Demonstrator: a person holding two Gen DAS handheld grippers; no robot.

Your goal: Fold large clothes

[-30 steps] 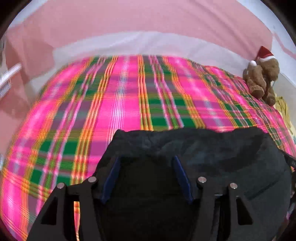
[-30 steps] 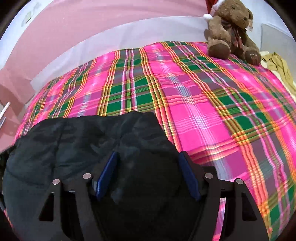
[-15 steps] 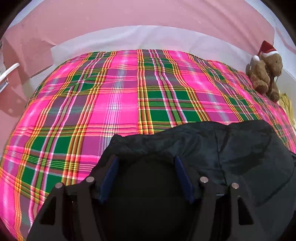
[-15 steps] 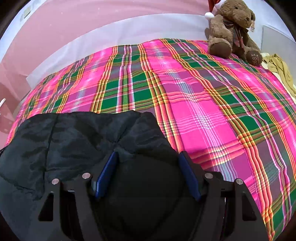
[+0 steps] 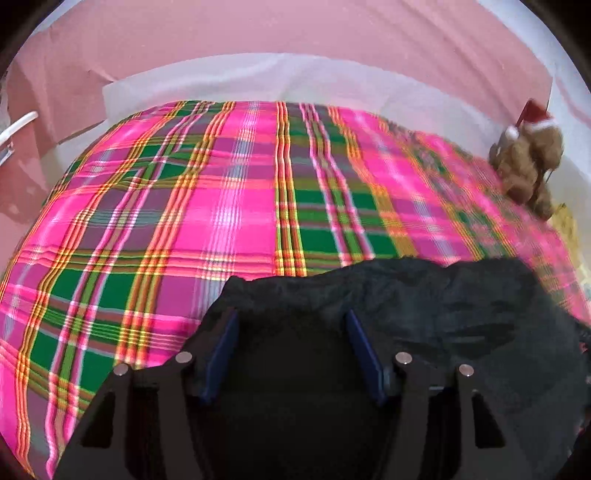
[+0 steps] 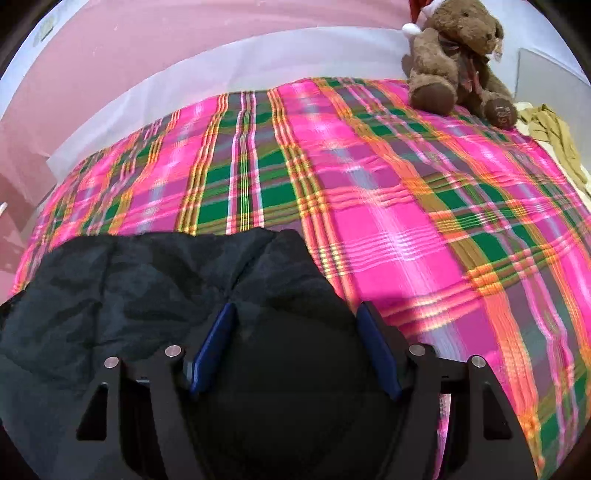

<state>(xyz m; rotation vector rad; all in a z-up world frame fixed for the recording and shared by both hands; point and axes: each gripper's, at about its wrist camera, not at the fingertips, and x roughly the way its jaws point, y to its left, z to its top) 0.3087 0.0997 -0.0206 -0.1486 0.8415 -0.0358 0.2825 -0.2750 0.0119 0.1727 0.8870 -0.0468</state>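
A large black garment (image 5: 424,314) lies on a pink and green plaid bedspread (image 5: 221,206). My left gripper (image 5: 291,325) is over its left corner, fingers wide apart, with black cloth bunched between the blue pads (image 5: 225,339). In the right wrist view the same garment (image 6: 122,295) spreads to the left, and my right gripper (image 6: 295,321) is over its right corner, also spread with cloth between its pads (image 6: 218,339). The fingertips are hidden by fabric, so I cannot tell whether either gripper holds the cloth.
A brown teddy bear (image 6: 458,62) in a red hat sits at the far right of the plaid bedspread (image 6: 388,206); it also shows in the left wrist view (image 5: 528,166). A yellow cloth (image 6: 550,129) lies beside it. A pink wall (image 5: 295,29) lies beyond.
Both grippers have pulled back a little with the black garment's edge. More plaid bedspread shows beyond the garment than a second ago.
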